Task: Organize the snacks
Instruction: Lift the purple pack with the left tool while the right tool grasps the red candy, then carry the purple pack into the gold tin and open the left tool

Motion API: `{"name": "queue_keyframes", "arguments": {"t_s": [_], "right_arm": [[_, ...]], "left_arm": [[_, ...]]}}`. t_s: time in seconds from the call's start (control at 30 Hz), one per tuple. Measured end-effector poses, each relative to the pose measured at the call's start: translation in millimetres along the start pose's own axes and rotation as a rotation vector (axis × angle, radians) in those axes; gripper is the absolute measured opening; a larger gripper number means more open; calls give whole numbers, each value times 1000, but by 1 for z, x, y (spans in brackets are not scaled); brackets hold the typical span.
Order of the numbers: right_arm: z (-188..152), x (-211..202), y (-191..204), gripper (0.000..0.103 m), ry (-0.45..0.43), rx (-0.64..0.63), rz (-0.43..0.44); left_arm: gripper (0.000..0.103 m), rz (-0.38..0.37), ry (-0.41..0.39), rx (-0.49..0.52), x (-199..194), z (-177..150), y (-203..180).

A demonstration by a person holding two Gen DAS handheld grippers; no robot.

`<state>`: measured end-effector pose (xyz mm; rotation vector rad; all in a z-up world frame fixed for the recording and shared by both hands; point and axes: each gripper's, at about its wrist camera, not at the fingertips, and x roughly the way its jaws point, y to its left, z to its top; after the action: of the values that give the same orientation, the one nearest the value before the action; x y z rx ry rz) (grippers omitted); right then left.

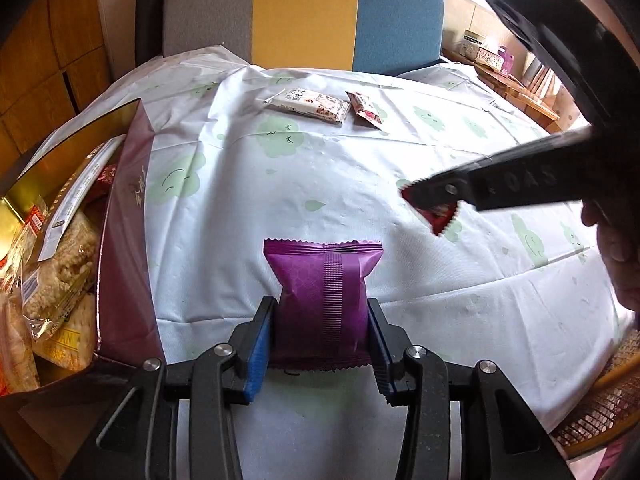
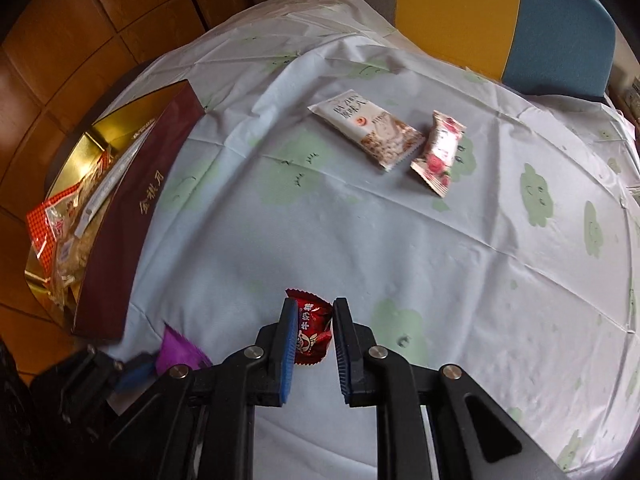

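Only the right wrist view shows the red candy's [image 2: 314, 330] printed face.

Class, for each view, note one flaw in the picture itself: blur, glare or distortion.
Left wrist view: fisheye bends the table edge into a dome; the gold box lining glares. Right wrist view: the left gripper at the lower left is blurred; corners go dark.

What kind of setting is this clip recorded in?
Probably a home room, at a table. A cloud-printed tablecloth covers it, a colour-block upholstered chair stands behind, and wooden furniture holding boxes sits to one side. Loose snack packets and a snack-filled gift box suggest everyday household tidying.
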<state>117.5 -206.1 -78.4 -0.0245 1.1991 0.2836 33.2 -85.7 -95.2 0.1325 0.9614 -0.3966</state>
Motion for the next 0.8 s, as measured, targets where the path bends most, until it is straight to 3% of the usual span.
{"name": "queue_keyframes", "arguments": {"t_s": [0.17, 0.5, 0.67, 0.8], "right_arm": [[-40, -5, -36, 18, 87, -33, -87], [-63, -4, -52, 20, 61, -52, -75], [-65, -3, -45, 20, 52, -111, -117], [-64, -1, -44, 20, 53, -113, -120]], "left_arm": [[44, 10, 4, 2, 0, 1, -2], [41, 26, 26, -9, -5, 9, -1], [41, -8, -32, -74, -41, 24, 17], [42, 13, -113, -172, -74, 38, 54]]}}
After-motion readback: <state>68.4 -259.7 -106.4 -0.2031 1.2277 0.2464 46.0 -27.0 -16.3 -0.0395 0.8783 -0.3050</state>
